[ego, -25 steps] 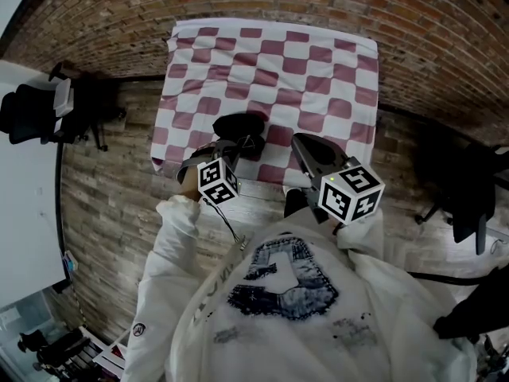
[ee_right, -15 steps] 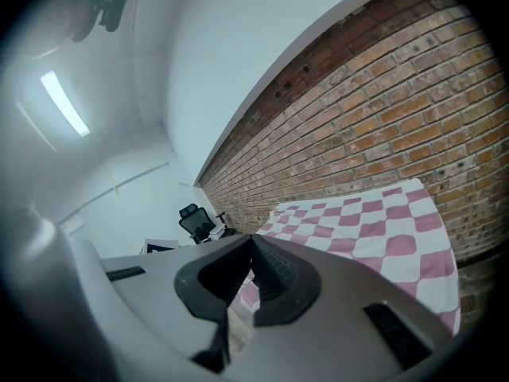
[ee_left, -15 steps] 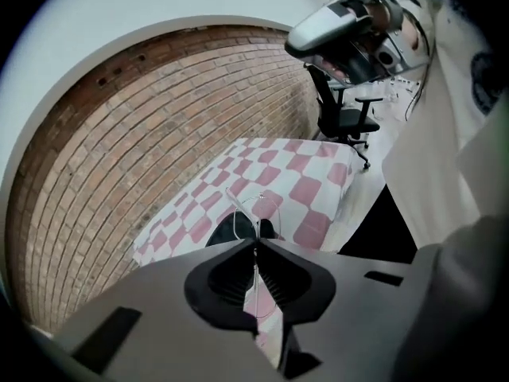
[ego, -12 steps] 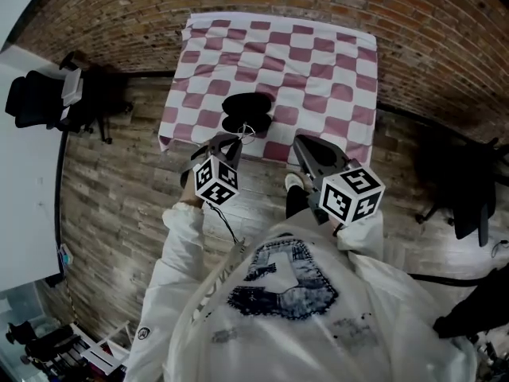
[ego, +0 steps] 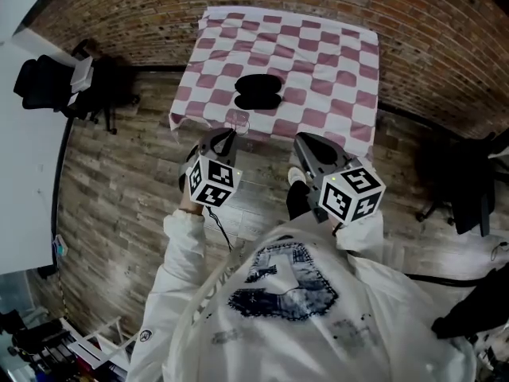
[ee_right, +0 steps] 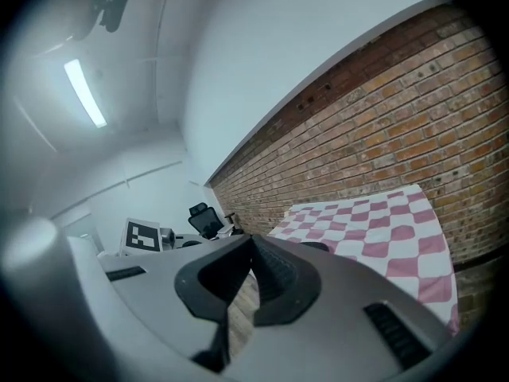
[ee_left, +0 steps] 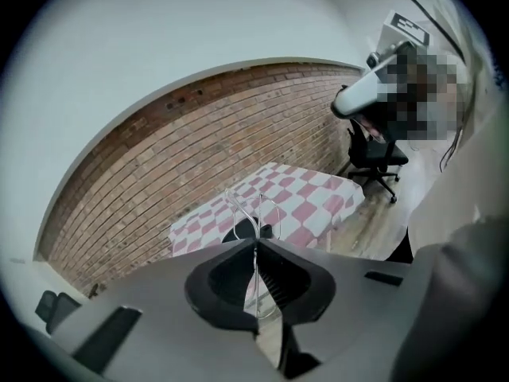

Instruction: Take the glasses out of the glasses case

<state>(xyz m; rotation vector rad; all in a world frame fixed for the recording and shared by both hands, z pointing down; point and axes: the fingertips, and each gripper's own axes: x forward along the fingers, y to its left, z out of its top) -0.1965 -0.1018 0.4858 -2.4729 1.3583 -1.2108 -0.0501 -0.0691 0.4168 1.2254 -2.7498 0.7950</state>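
The black glasses case (ego: pixel 258 92) lies open on the pink-and-white checked tablecloth (ego: pixel 334 54). My left gripper (ego: pixel 227 135) is off the table's near edge, above the wooden floor. It is shut on thin wire-framed glasses (ego: pixel 237 121). In the left gripper view the glasses (ee_left: pixel 255 213) stand clamped edge-on between the jaws of the left gripper (ee_left: pixel 256 243), and the case (ee_left: pixel 238 231) shows behind them. My right gripper (ego: pixel 305 143) hangs beside it, also short of the table, shut with nothing in it. In the right gripper view its tips (ee_right: pixel 253 240) meet, with the case (ee_right: pixel 316 246) beyond.
A brick wall (ego: pixel 413 22) runs behind the table. Black office chairs stand at the left (ego: pixel 56 86) and right (ego: pixel 469 189). A white desk (ego: pixel 24 157) fills the left edge. Wooden plank floor (ego: pixel 119 181) lies between me and the table.
Both grippers have drawn back from the table toward me. The left one has lifted the glasses out of the case and carried them off the table's edge; the case stays put.
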